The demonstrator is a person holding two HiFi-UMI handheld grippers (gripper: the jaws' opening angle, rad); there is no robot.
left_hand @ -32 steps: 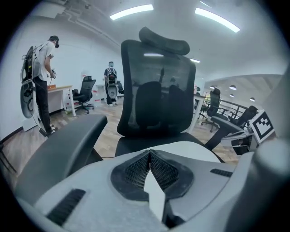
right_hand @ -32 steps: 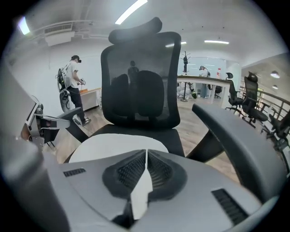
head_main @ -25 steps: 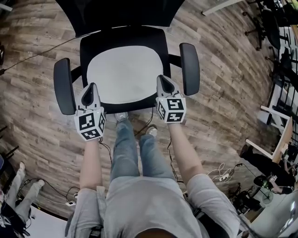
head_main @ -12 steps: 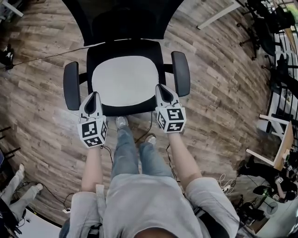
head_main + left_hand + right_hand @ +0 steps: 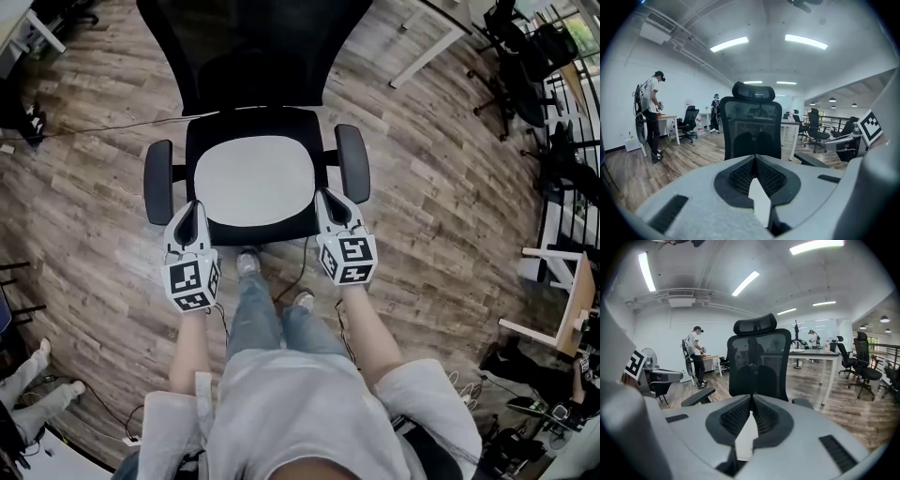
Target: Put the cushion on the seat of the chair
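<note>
L gripper (image 5: 192, 208) & R gripper (image 5: 331, 197): jaws closed, empty, by seat's front corners, mid-frame. Cushion (image 5: 253, 180) lies flat on chair (image 5: 253, 56) seat, centre; prob. placed, so no grip needed.

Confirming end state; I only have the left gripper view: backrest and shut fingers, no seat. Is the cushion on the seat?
Observer: Yes. In the head view the cushion lies flat on the chair's seat, with black seat showing all round it.
Operator: Right gripper holding anything?
Observer: No. The right gripper view shows the right gripper with its fingers shut together and nothing between them.
</note>
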